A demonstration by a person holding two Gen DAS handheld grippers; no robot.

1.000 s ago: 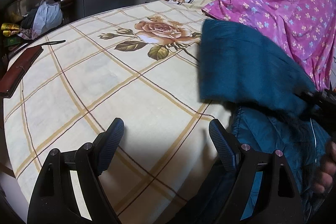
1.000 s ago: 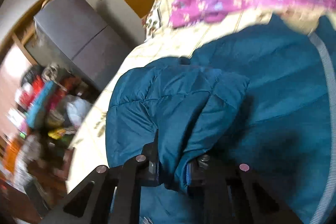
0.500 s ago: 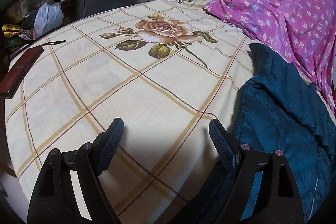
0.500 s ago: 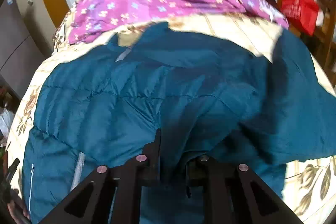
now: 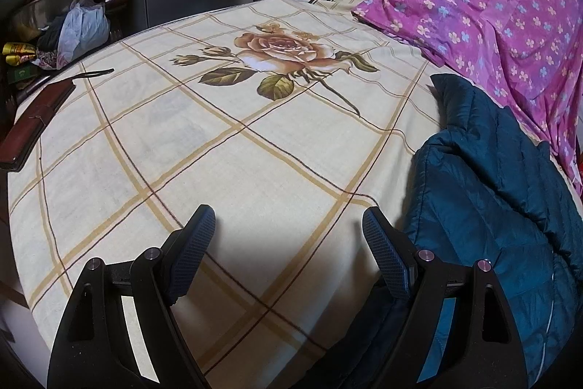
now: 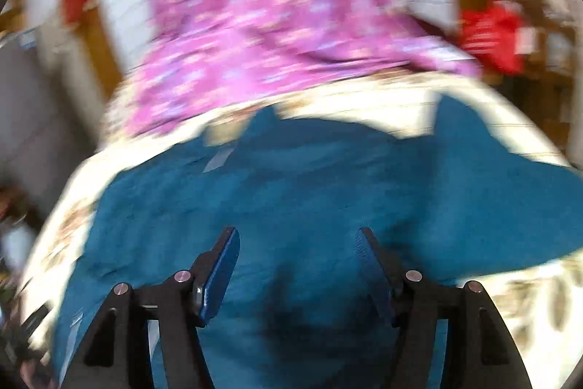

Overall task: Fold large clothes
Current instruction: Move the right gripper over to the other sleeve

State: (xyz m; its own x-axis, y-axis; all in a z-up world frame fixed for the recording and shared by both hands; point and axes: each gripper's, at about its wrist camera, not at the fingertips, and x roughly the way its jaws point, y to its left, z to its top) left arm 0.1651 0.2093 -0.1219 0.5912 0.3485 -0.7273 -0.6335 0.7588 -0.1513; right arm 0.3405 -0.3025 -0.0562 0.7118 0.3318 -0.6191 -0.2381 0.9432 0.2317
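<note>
Jacket (image 6: 328, 199) flat on bed, R tool (image 6: 297, 246) opening above it, nothing gripped.

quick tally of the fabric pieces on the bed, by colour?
Teal: 1, the jacket
Purple with flowers: 1, the sheet
Cream checked with a rose: 1, the bedspread
Total: 3

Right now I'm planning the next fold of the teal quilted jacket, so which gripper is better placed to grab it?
Right. The right gripper is above the teal quilted jacket, jaws opening, nothing gripped. The left gripper is open over bare checked bedsheet.
</note>
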